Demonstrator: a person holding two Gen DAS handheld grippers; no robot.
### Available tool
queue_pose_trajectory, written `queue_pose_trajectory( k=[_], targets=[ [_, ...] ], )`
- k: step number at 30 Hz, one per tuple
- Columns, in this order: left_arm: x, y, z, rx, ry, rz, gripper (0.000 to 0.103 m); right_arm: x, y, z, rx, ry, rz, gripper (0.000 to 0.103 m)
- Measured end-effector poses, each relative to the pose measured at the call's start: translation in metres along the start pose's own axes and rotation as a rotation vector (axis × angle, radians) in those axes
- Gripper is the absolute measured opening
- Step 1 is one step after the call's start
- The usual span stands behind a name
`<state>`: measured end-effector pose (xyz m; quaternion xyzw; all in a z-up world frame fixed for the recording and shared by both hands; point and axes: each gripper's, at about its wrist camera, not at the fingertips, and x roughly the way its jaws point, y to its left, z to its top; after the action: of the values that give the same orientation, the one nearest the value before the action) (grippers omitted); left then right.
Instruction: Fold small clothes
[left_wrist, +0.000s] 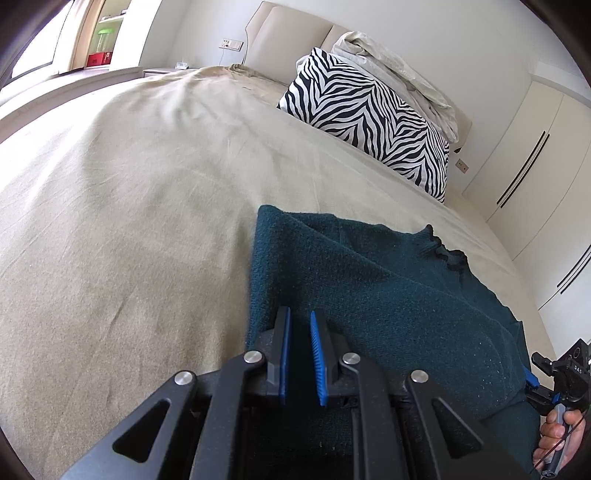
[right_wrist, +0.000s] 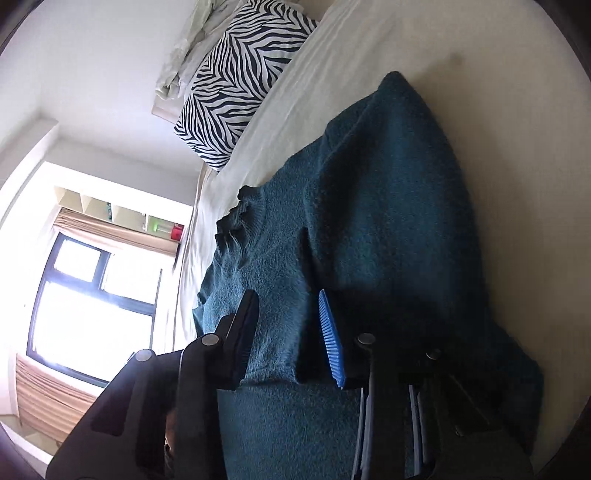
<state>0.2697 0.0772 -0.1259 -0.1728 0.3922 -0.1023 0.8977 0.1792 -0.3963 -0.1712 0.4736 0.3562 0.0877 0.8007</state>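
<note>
Blue-padded left hand-held gripper (left_wrist: 301, 334) is nearly closed on the teal sweater (left_wrist: 388, 288) spread on the bed (left_wrist: 129, 206). Right hand-held gripper (right_wrist: 288, 317) straddles a sweater fold, jaws apart; whether they pinch is unclear.

Daylight fills the room: in the right wrist view the window (right_wrist: 88, 295) is blown out to white glare, and the sweater (right_wrist: 369, 206) falls into deep shadow near the right gripper (right_wrist: 288, 332). The left wrist view is evenly bright, with soft shadows on the bed (left_wrist: 129, 221). Both views are sharp, with strong fisheye bending and dark vignetted corners.
</note>
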Motion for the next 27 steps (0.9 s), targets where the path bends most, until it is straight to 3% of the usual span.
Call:
queue_pose_trajectory(
  k=[5,6,8,9,13,17,22,27],
  targets=[
    [-0.028,0.005,-0.010,-0.024,0.045,-0.017,0.019,-0.095,-0.013,-0.037,-0.027,-0.100,-0.194,0.043],
    [-0.041,0.006,-0.015,-0.028,0.048,-0.014,0.040,-0.114,-0.014,-0.048,-0.029,-0.119,-0.205,0.047],
    [-0.071,0.009,-0.027,-0.035,0.052,-0.014,0.070,-0.149,-0.016,-0.074,-0.031,-0.153,-0.205,0.056],
    [-0.089,0.012,-0.035,-0.042,0.040,-0.024,0.072,-0.163,-0.016,-0.088,-0.037,-0.161,-0.202,0.057],
    [-0.149,0.023,-0.073,-0.063,0.063,-0.039,0.074,-0.197,-0.015,-0.141,-0.063,-0.166,-0.214,0.057],
    [-0.188,0.032,-0.124,-0.052,0.160,-0.018,0.074,-0.210,-0.014,-0.177,-0.076,-0.147,-0.221,0.057],
    [-0.225,0.037,-0.179,-0.004,0.232,-0.009,0.074,-0.218,-0.015,-0.204,-0.088,-0.120,-0.262,0.057],
    [-0.243,0.032,-0.200,0.029,0.272,-0.011,0.069,-0.231,-0.020,-0.216,-0.084,-0.099,-0.306,0.057]
  ],
)
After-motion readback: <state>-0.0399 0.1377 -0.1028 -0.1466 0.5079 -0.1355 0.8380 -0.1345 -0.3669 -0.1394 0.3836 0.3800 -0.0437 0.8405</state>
